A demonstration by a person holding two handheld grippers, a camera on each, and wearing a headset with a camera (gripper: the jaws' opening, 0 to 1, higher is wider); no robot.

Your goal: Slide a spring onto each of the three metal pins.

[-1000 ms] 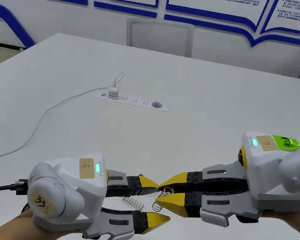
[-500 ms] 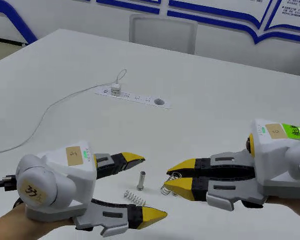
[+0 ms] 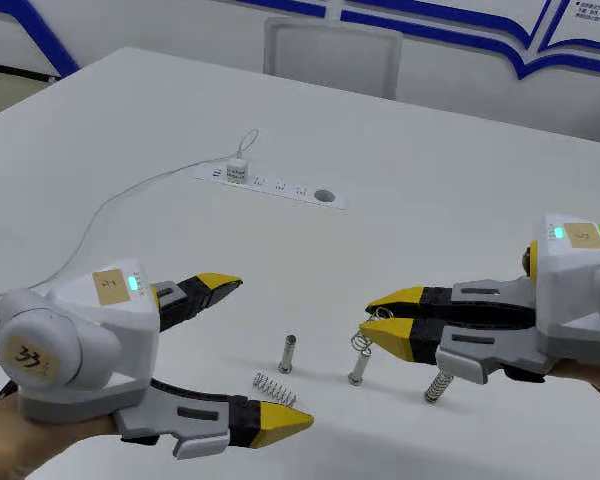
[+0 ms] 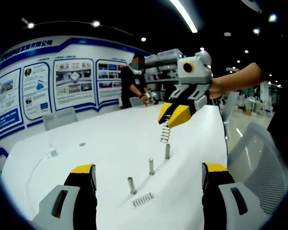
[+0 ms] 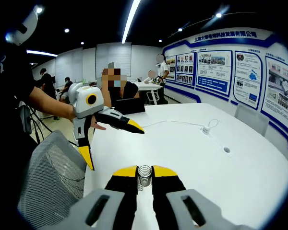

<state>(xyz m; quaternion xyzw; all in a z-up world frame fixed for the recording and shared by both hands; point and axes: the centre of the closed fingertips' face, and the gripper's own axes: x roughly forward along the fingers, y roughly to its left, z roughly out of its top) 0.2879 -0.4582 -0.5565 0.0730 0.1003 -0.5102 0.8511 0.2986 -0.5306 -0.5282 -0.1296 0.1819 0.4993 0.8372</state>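
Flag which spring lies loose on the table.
The loose spring lying flat by the left tongs; the other spring is pinched in the right tongs.

- A white table (image 3: 450, 190) takes up most of the head view.
- A white power strip (image 3: 280, 187) lies flat on the table, with a round opening at its right end.
- A small white adapter (image 3: 238, 170) sits plugged in at the strip's left end.
- A thin pale cable (image 3: 98, 213) loops above the adapter, then trails left across the tabletop to the picture's edge.
- A grey chair (image 3: 330, 58) stands at the table's far side, against a white wall with blue bands (image 3: 450, 28).
- Blue-framed posters (image 4: 74, 81) line the wall.
- A long ceiling light (image 5: 132, 19) glows overhead.
- A grey mesh chair back (image 5: 50, 184) stands beside the table.
- 1 person in a dark top (image 5: 122, 91) is at the table's far end; another in a white shirt (image 5: 162, 70) stands behind.
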